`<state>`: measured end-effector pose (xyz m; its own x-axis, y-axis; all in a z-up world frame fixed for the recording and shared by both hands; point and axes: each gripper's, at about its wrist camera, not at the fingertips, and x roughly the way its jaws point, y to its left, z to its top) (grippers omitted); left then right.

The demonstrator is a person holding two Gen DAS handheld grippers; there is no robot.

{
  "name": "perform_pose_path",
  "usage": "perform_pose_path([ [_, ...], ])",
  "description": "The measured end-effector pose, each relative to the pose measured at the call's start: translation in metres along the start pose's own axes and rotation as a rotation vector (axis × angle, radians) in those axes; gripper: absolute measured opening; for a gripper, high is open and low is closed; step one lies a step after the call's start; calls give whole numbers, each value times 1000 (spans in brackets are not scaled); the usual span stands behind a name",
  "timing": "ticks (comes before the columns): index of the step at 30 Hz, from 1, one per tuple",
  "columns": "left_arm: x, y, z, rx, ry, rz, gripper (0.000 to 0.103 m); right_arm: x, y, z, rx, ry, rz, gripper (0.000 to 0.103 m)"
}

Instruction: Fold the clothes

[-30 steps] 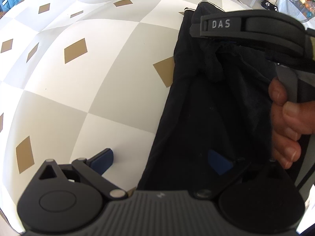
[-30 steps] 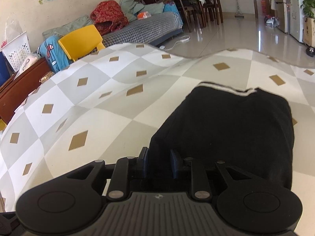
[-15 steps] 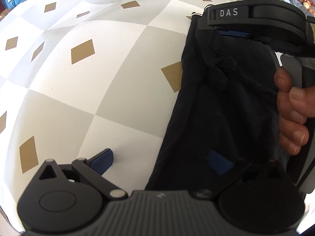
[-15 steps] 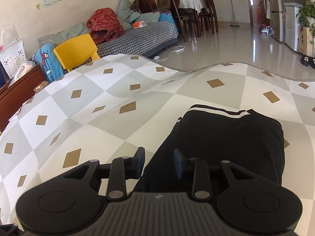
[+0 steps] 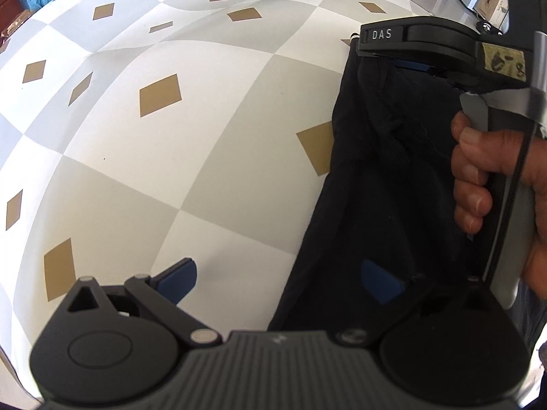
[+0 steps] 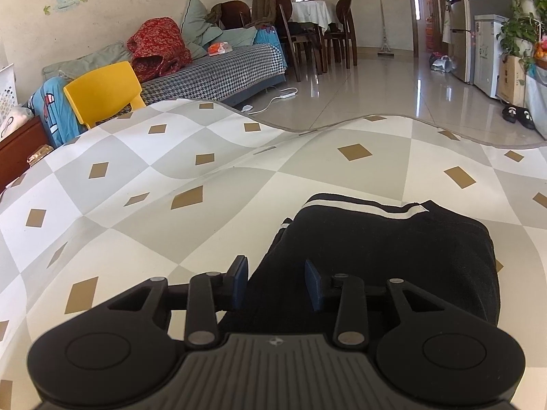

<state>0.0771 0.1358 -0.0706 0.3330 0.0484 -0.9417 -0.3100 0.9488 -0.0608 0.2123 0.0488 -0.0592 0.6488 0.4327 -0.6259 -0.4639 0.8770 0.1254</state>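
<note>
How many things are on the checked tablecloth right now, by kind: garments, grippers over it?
Garments: 1, the folded black garment with white stripes, lying on the grey-and-white checked tablecloth with tan diamonds.
Grippers: 2, the left gripper, jaws wide open over the garment's edge, and the right gripper, jaws opening, cloth between them but not pinched.
Total: 3.

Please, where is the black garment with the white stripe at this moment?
The black garment lies folded on the checkered cloth, low and right of centre in the right wrist view, directly ahead of the right hand-held gripper, whose jaws are opening over its near edge.
</note>
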Motion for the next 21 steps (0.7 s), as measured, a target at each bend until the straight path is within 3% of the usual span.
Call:
perform_pose_path([
  [4,4,-4,6,2,6,4,103,7,-5,-3,12,14,-20,13],
  [8,7,-9,5,5,12,10,103,2,-8,-2,37,-18,-5,7],
  [12,9,-9,7,5,11,15,103,-11,-5,7,67,-101,46,7],
  [16,10,-9,9,2,10,21,103,-9,-6,10,82,-59,72,14],
  [19,11,-8,11,-1,5,31,103,-20,-9,10,81,-73,55,26],
  [21,11,-8,13,-2,0,36,103,-29,-11,13,68,-77,50,27],
])
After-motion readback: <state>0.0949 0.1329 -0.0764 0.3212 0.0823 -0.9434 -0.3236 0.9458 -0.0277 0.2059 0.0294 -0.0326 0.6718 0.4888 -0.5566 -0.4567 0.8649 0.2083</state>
